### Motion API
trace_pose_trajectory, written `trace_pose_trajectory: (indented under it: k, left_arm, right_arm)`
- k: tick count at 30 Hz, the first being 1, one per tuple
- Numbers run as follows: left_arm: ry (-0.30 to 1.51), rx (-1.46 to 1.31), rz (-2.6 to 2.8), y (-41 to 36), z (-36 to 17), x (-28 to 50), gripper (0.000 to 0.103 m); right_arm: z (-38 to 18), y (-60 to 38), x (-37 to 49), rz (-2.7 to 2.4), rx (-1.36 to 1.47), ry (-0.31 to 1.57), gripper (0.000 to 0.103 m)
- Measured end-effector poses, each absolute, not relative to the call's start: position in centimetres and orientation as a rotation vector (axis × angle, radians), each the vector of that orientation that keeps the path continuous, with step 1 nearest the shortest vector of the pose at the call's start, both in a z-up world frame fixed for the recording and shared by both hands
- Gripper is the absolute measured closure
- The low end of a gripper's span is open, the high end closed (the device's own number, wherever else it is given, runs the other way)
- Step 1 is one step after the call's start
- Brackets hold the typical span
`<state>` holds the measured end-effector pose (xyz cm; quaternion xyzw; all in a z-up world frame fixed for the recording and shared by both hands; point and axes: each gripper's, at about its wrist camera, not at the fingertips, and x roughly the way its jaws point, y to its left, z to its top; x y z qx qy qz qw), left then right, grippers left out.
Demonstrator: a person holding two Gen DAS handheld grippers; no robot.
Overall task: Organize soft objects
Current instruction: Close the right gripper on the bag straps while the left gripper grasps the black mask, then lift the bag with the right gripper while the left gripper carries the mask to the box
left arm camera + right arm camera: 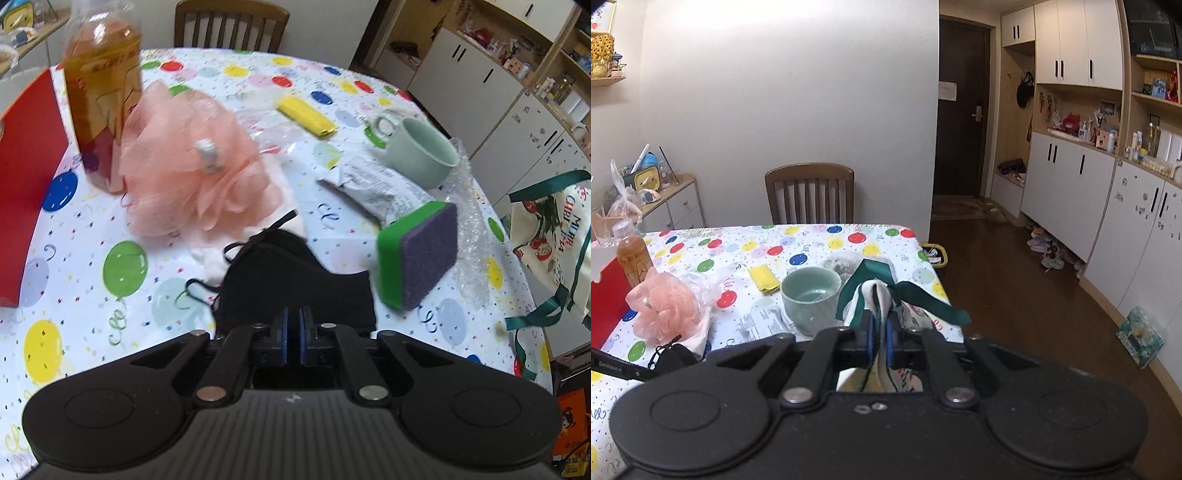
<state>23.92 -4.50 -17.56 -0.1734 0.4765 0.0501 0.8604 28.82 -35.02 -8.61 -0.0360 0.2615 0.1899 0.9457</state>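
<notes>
Both claws are clamped: left gripper point(293, 325) pinches the black face mask point(295, 280), right gripper point(880, 332) holds the tote bag point(875, 295) at the table's point(812, 240) right edge; next, drop the mask inside.

We count one pink mesh bath puff point(192, 162), one black face mask point(295, 284), one green-and-purple sponge point(417, 254), one yellow folded cloth point(306, 117), one pale green cup point(421, 151), one amber bottle point(101, 92), one red box point(26, 177), one printed paper packet point(380, 188) and one strip of bubble wrap point(469, 229) on the desk point(92, 229). We also count one cloth bag with green ribbon handles point(550, 229), one wooden chair point(810, 194) and two tools: left point(293, 325), right point(881, 332).
</notes>
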Motion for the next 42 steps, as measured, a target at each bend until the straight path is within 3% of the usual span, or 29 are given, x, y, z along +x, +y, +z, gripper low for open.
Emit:
trace_pose_trajectory:
  k: [3,5,7,21,23,28,31,42]
  left_arm:
    - [1.017,-0.378,0.110,-3.9,-18.1,23.6,0.074]
    - [1.017,-0.376,0.110,-3.9,-18.4,23.5,0.023]
    - [1.005,-0.361,0.124,-4.0,-18.5,23.4,0.018]
    - [1.023,-0.149,0.159,-7.1,-21.2,25.7,0.020]
    - [1.011,-0.134,0.160,-7.5,-21.1,25.6,0.031]
    - [1.002,-0.081,0.164,-8.1,-21.1,25.5,0.040]
    - [0.988,-0.094,0.122,-8.3,-20.7,25.4,0.083]
    - [0.909,-0.146,0.099,-8.1,-16.7,23.5,0.088]
  right_arm:
    - [-8.9,-34.8,28.7,0.393,-0.068,0.545,0.097]
    - [-9.2,-34.6,28.5,0.400,-0.068,0.554,0.097]
    - [-9.3,-34.4,28.4,0.407,-0.070,0.559,0.097]
    - [-9.8,-33.4,28.4,0.436,-0.105,0.573,0.097]
    - [-9.9,-33.4,28.5,0.438,-0.106,0.574,0.097]
    - [-10.0,-33.7,28.4,0.432,-0.106,0.579,0.097]
    - [-9.8,-33.7,28.2,0.430,-0.105,0.579,0.097]
    - [-7.4,-34.2,26.7,0.479,-0.057,0.537,0.097]
